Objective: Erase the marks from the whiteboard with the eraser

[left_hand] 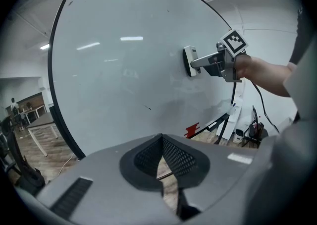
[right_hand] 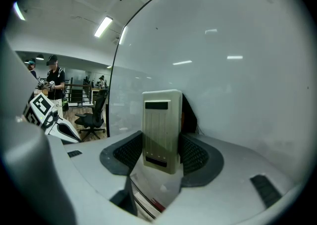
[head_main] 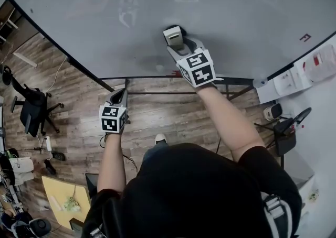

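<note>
Right gripper (head_main: pixel 177 43) clamping eraser (right_hand: pixel 161 129) across its long sides, pad face lying against whiteboard (head_main: pixel 247 11), lower middle. Eraser looking light, with stiff, smooth plastic shell (likely slipping under hard rubbing); mid-body hold suiting it. Left gripper (head_main: pixel 119 96) hanging below board, jaws together, carrying nothing.

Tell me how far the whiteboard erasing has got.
Mostly done: the whiteboard is largely bare around the eraser. In hand: the right gripper has its jaws shut on the eraser, pressed flat to the board; the left gripper hangs idle, jaws shut and empty. Left: faint ghost marks above it and a small red mark toward the right edge.
</note>
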`<state>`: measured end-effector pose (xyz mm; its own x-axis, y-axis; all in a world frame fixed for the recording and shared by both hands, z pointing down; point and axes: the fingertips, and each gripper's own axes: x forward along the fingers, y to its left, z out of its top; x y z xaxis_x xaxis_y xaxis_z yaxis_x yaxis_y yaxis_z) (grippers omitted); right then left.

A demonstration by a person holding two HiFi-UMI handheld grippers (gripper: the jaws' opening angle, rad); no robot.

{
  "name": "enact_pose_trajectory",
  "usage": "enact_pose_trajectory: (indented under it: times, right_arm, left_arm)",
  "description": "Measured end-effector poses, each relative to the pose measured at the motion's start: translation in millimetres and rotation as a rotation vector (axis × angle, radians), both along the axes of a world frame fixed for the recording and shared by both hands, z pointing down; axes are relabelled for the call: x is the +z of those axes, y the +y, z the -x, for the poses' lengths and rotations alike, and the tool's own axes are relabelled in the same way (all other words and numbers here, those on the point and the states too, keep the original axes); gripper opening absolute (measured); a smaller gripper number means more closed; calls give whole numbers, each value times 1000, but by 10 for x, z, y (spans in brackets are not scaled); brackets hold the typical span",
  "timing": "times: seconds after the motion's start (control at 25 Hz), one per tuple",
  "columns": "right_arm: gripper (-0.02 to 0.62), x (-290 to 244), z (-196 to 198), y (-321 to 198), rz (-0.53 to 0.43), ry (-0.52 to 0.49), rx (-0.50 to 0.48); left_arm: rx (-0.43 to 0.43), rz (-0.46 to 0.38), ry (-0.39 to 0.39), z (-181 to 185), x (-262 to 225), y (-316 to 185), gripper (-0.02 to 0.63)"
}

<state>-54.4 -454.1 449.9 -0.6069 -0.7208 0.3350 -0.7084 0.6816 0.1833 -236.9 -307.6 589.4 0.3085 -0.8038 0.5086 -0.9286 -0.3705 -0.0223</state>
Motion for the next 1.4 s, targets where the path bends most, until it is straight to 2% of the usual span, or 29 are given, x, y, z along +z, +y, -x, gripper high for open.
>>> enact_pose_trajectory:
  times: [0.28,0.92,1.4]
  right_arm:
    - [227,73,151,0,0,11,-9]
    - [227,70,122,-29,-13,27,-21]
    - [227,-133,-189,-47,-50,42,15]
  left_arm:
    - [-13,4,5,97,30,36,9]
    - [-6,9,0,17,40,-9,9]
    - [-2,0,1,-115,1,18,9]
